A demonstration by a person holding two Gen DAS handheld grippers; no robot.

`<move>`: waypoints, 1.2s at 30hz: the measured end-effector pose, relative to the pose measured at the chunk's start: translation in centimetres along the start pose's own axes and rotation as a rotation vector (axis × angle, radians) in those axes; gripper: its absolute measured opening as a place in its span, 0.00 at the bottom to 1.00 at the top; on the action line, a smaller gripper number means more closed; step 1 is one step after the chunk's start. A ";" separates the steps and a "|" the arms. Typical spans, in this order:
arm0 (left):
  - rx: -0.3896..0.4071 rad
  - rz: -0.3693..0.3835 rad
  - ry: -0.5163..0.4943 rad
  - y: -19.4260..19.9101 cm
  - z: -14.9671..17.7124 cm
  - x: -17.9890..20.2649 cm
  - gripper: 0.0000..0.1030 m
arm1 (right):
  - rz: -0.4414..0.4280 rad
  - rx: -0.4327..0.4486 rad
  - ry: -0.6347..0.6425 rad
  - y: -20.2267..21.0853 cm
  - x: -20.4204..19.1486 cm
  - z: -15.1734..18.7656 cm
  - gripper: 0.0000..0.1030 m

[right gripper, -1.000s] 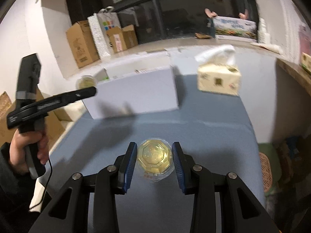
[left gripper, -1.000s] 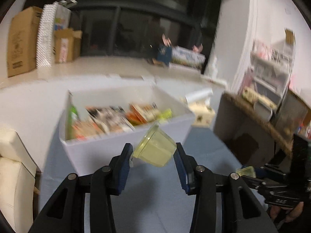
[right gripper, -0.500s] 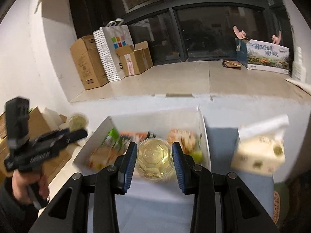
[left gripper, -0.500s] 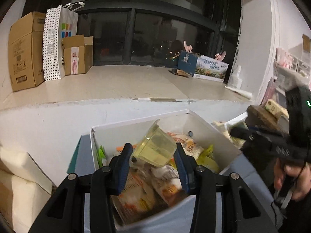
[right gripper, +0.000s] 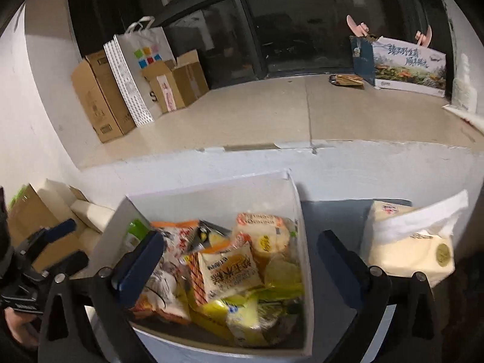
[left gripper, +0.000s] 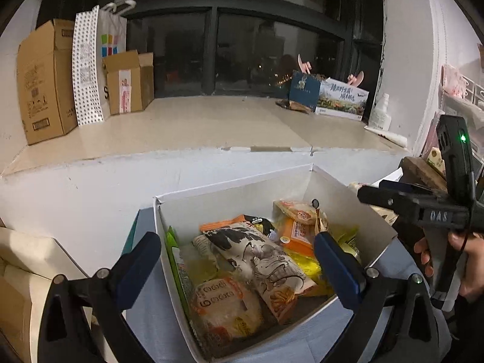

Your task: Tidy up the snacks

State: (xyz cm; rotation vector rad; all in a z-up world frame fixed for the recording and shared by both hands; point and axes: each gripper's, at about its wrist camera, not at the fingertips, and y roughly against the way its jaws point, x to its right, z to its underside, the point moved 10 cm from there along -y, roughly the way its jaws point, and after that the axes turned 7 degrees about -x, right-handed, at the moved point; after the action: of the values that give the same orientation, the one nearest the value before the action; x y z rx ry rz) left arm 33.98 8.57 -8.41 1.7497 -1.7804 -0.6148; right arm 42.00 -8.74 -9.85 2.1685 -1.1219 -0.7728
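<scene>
Place: a lived-in room of a home, at night.
Window: dark panes (left gripper: pixel 272 45) at 12 o'clock above a wide pale ledge (left gripper: pixel 181 127).
Storage: cardboard boxes (left gripper: pixel 45 78) and a paper shopping bag (left gripper: pixel 99 60) stand on the ledge at 10 o'clock.
Household goods: a tissue pack (right gripper: pixel 408 242) lies at 3 o'clock beside a white box of snacks (right gripper: pixel 299 211).
</scene>
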 end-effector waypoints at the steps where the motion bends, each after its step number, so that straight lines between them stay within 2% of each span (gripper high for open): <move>1: 0.008 -0.040 -0.001 0.6 0.1 -0.1 1.00 | 0.003 0.012 0.022 0.5 -0.4 0.2 1.00; 3: 0.022 -0.063 0.000 1.4 0.3 0.0 1.00 | 0.029 0.049 0.076 1.9 -1.5 0.5 1.00; 7: 0.095 -0.008 0.072 4.9 0.8 0.8 1.00 | 0.090 0.105 0.160 5.1 -3.6 1.4 1.00; 10: 0.116 0.029 0.098 7.4 1.7 1.6 1.00 | 0.071 0.143 0.184 8.1 -5.3 2.7 1.00; 12: 0.124 0.019 0.100 8.8 2.5 2.1 1.00 | 0.075 0.128 0.171 9.3 -5.6 3.7 1.00; 17: 0.105 -0.037 0.067 12.5 5.6 3.7 1.00 | 0.022 0.156 0.157 13.6 -7.0 7.1 1.00; 21: 0.066 -0.053 0.041 15.0 8.5 5.4 1.00 | 0.062 0.143 0.153 16.3 -7.1 10.5 1.00; 24: 0.071 -0.052 0.030 16.7 9.9 6.8 1.00 | 0.091 0.149 0.128 17.9 -6.8 12.5 1.00; 26: 0.061 -0.053 0.024 17.4 10.8 7.5 1.00 | 0.073 0.157 0.087 19.1 -6.7 13.9 1.00; 30: 0.062 -0.063 -0.001 18.3 11.8 8.7 1.00 | 0.072 0.155 0.057 21.0 -6.5 16.3 1.00; 33: 0.058 -0.034 -0.005 18.4 12.0 9.5 1.00 | 0.080 0.146 0.062 21.4 -6.7 16.9 1.00; 36: 0.053 -0.040 -0.010 18.4 12.1 9.8 1.00 | 0.078 0.150 0.064 21.6 -7.0 17.0 1.00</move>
State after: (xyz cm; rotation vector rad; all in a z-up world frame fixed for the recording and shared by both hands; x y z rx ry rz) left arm 12.37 -1.15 -4.23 1.8245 -1.7881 -0.5984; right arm 15.43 -17.02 -4.30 2.2400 -1.2582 -0.5975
